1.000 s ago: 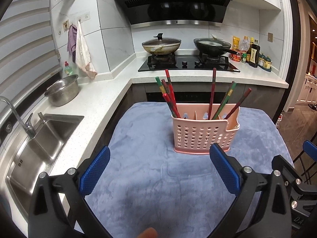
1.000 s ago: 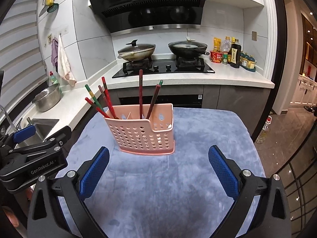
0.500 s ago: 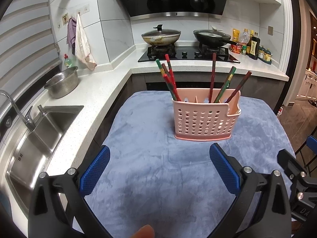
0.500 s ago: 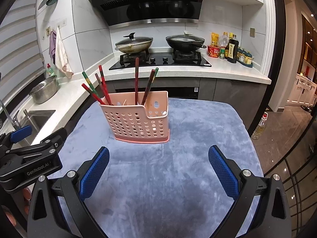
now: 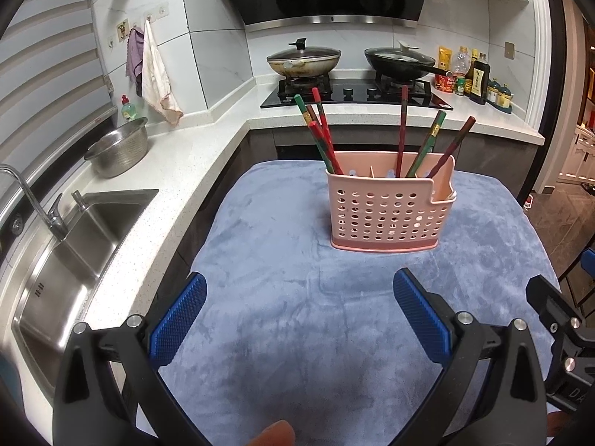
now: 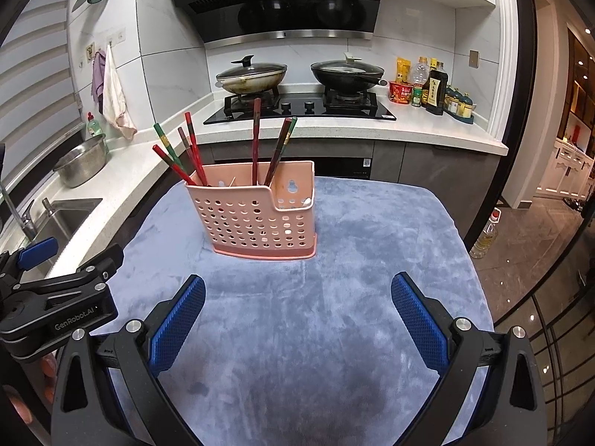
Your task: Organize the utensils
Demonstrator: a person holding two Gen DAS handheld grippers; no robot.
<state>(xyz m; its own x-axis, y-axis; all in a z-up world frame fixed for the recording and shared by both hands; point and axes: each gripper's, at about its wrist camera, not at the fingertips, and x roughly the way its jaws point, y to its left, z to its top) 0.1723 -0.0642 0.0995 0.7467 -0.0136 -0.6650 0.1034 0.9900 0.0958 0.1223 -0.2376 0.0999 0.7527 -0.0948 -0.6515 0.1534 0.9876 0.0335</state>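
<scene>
Left gripper (image 5: 299, 312) and right gripper (image 6: 297, 310) both spread wide, empty, above blue cloth (image 6: 334, 316). Chopsticks (image 6: 256, 137) stand in pink holder (image 6: 256, 219).

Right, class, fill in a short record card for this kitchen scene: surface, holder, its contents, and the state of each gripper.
surface: blue-grey cloth covering the table
holder: pink perforated basket, upright on the cloth
contents: chopsticks, standing tilted in the basket, one group at its left end and others nearer the middle
left gripper: open, empty, short of the basket
right gripper: open, empty, short of the basket
loose utensils on cloth: none visible
</scene>
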